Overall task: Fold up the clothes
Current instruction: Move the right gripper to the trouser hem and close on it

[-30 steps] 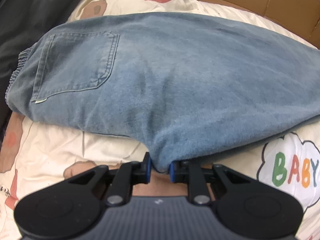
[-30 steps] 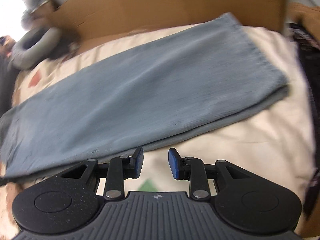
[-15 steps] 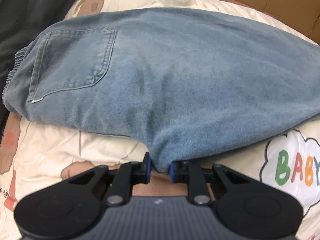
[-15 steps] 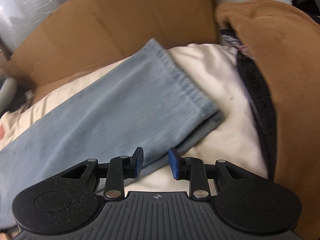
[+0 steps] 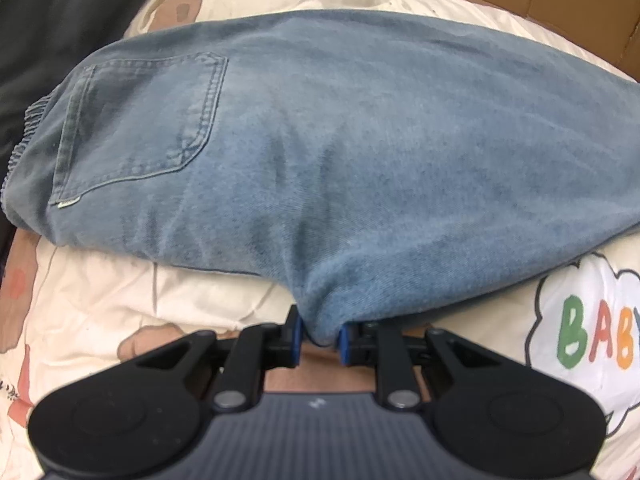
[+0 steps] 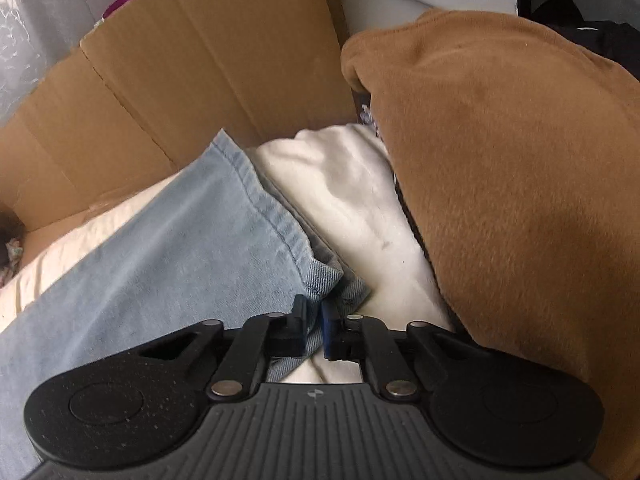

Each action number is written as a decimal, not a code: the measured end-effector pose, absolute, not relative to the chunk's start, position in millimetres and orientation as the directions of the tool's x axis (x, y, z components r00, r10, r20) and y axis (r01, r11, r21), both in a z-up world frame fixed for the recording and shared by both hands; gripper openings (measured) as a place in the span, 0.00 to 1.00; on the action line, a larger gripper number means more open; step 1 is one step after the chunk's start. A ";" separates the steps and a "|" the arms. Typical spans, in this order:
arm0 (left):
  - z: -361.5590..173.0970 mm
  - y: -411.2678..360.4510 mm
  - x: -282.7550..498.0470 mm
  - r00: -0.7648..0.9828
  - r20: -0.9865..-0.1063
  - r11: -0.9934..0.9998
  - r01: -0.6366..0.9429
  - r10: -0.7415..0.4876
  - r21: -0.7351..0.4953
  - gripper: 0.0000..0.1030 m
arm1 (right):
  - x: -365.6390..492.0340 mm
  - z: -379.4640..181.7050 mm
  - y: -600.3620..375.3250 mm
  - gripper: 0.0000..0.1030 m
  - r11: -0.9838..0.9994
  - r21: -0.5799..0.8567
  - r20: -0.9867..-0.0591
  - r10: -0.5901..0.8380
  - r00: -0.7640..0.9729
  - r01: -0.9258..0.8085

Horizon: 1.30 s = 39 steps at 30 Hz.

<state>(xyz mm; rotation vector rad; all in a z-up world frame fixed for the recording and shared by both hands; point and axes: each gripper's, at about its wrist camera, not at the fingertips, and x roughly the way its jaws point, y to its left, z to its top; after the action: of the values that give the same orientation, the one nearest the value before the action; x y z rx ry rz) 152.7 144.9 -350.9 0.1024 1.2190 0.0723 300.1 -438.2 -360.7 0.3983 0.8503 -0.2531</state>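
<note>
Light blue jeans (image 5: 340, 140) lie across a cream quilt, seat side up, with a back pocket (image 5: 140, 128) at the left. My left gripper (image 5: 320, 332) is shut on a bunched fold at the near edge of the seat. In the right wrist view the far end of the jeans leg (image 6: 180, 240) runs to the stitched hem (image 6: 280, 220). My right gripper (image 6: 314, 312) is shut on the near corner of that hem, with denim pinched between the blue pads.
The cream quilt (image 5: 100, 292) carries a "BABY" cloud print (image 5: 592, 340). A cardboard sheet (image 6: 200, 60) stands behind the bed. A brown fleece garment (image 6: 500, 180) is piled close at the right of the hem. Dark fabric (image 5: 60, 20) lies at the left of the waistband.
My right gripper slid right along the trouser leg to its hem and closed on the hem corner. The left gripper kept its hold and stayed put.
</note>
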 end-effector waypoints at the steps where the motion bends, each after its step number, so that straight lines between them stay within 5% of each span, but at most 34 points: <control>1: -350.7 145.2 152.7 0.343 -0.933 0.993 0.001 0.109 0.116 0.19 | 300.5 -359.7 -437.5 0.03 0.900 0.233 -0.768 -0.063 0.638 0.369; 8: -351.2 144.5 152.2 0.347 -0.931 0.993 -0.002 0.112 0.119 0.19 | 307.7 -365.8 -436.7 0.03 0.899 0.190 -0.789 -0.100 0.606 0.395; 17: -351.2 144.9 154.0 0.349 -0.931 0.993 0.000 0.107 0.114 0.19 | 293.2 -364.1 -448.1 0.10 0.859 0.307 -0.789 -0.010 0.614 0.409; 22: -350.7 145.3 153.6 0.350 -0.931 0.994 -0.002 0.107 0.113 0.19 | 283.0 -373.8 -447.6 0.34 0.814 0.393 -0.781 0.051 0.622 0.427; 39: -349.9 142.9 153.0 0.353 -0.927 0.992 -0.046 0.126 0.117 0.19 | 260.3 -413.4 -467.4 0.33 0.473 0.712 -0.644 0.144 0.751 0.520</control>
<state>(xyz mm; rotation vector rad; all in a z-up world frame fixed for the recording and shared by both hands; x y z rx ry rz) 153.0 142.9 -349.9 0.0751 1.2052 0.1108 260.3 -467.4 -413.4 1.0750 0.7150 -0.2556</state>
